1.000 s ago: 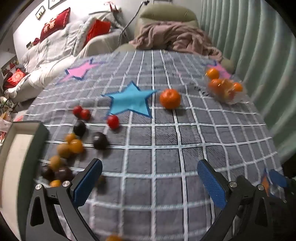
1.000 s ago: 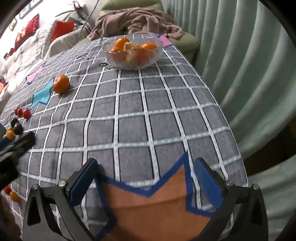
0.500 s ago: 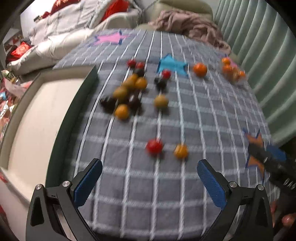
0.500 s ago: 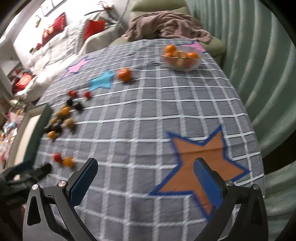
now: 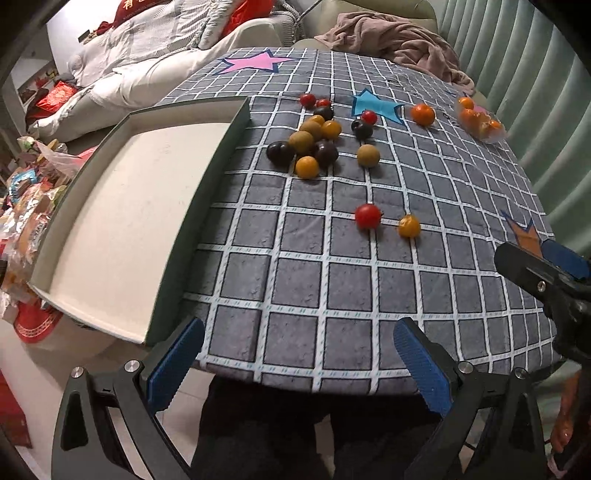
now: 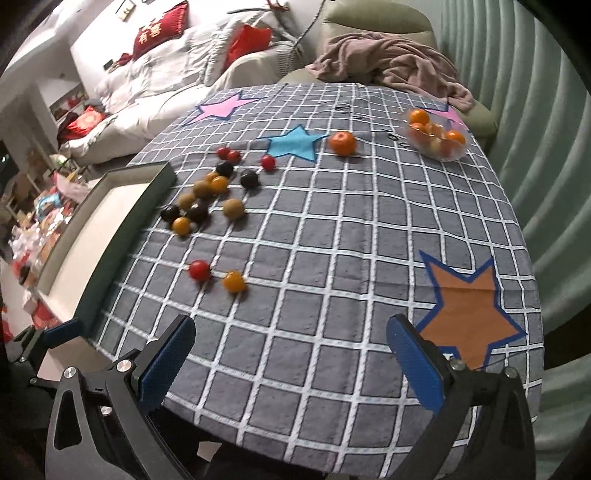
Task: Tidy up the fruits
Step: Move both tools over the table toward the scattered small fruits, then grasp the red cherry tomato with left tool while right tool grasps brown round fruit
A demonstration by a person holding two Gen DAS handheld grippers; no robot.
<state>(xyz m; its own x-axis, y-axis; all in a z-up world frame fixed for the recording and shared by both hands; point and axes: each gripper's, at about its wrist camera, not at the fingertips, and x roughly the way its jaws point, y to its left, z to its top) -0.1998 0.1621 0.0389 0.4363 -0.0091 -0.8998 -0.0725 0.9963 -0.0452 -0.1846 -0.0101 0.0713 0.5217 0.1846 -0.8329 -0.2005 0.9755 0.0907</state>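
Left gripper [image 5: 299, 363]: we hold it at the near edge of the table, fingers spread wide, nothing between the blue pads.
Right gripper [image 6: 291, 358]: we hold it at the same near edge, fingers likewise spread and bare; it shows at the right of the left view too.
Tablecloth [image 6: 332, 258]: grey squares with white lines, printed with an orange star [image 6: 469, 310] near us, a blue star [image 6: 291, 146] and a pink star [image 6: 221, 107] farther off.
Tray [image 5: 122, 225]: dark green walls, cream floor, on the left side of the table, overhanging its edge.
Nearest fruits: a red tomato [image 5: 367, 216] and a small orange fruit [image 5: 409, 226], just beside each other on the cloth.
Cluster [image 5: 314, 144]: dark plums, tan round fruits and small orange ones, bunched near the tray's far corner; more red tomatoes just behind.
Tangerine [image 6: 342, 143]: alone, beside the blue star.
Bowl [image 6: 437, 138]: clear, at the far right, holding orange fruits.
Writing: faint marks on the cloth near the bowl and gold characters on a red cushion [image 6: 155, 31]; we cannot read either.
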